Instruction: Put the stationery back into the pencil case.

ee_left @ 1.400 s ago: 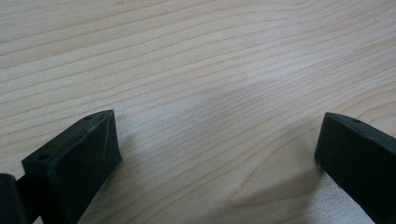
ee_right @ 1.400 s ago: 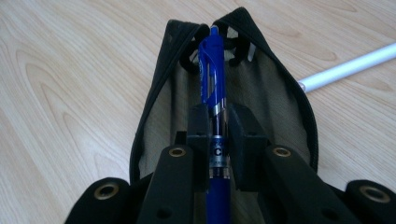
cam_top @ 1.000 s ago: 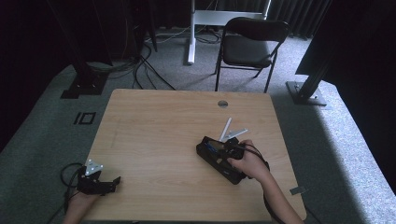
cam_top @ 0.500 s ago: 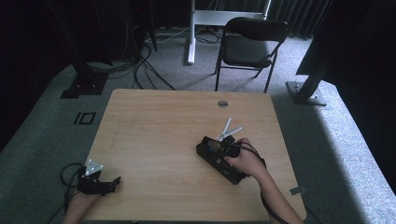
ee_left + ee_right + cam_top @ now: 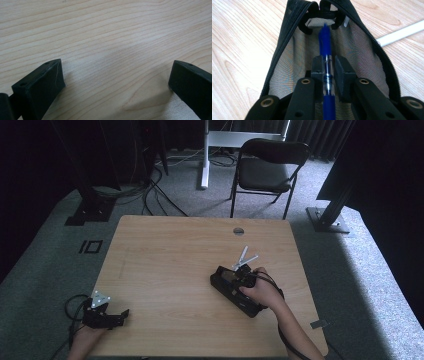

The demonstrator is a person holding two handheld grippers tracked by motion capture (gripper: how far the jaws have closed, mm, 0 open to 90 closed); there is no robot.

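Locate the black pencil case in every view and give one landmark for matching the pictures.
High view: the pencil case lies right of centre on the table, partly under the person's right hand.
Right gripper view: the pencil case lies open in the middle, behind the right gripper holding a blue pen.
Left gripper view: not in it.
Shared landmark: the white pen beside the case.

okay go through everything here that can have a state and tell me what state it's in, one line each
Pencil case: unzipped, mouth open, lying on the table.
Blue pen: clamped, tip pointing into the case.
Right gripper: shut on the pen.
Left gripper: open, empty.
White pens: loose on the table beyond the case.
Chair: unoccupied.
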